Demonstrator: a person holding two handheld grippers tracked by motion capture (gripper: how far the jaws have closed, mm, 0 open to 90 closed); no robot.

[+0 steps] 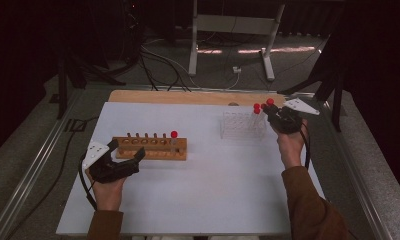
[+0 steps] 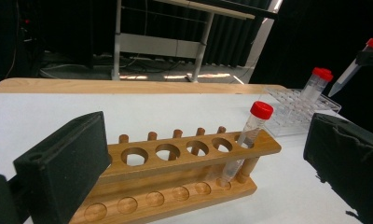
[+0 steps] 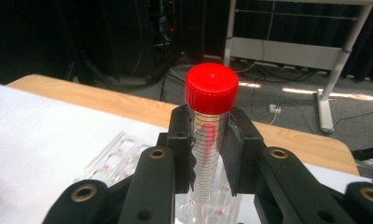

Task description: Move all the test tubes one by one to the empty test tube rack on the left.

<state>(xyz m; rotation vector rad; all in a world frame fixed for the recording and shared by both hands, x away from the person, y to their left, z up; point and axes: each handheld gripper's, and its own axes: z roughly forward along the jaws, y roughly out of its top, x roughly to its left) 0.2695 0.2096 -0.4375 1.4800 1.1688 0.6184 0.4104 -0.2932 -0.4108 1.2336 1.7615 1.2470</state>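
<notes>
Red-capped clear tube [image 3: 210,126]; tan wooden rack [image 1: 153,148]; black tongs [image 3: 211,140]; white table [image 1: 198,200].

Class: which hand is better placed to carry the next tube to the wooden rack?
Right: its gripper already clamps a red-capped tube above the clear rack. The left gripper, jaws open, waits by the wooden rack.

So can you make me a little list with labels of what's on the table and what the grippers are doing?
table: white top
wooden rack: one red-capped tube standing in its end hole; other holes empty
clear rack: two red-capped tubes in it
right gripper: shut on a red-capped tube, above the clear rack
left gripper: open, beside the wooden rack
</notes>
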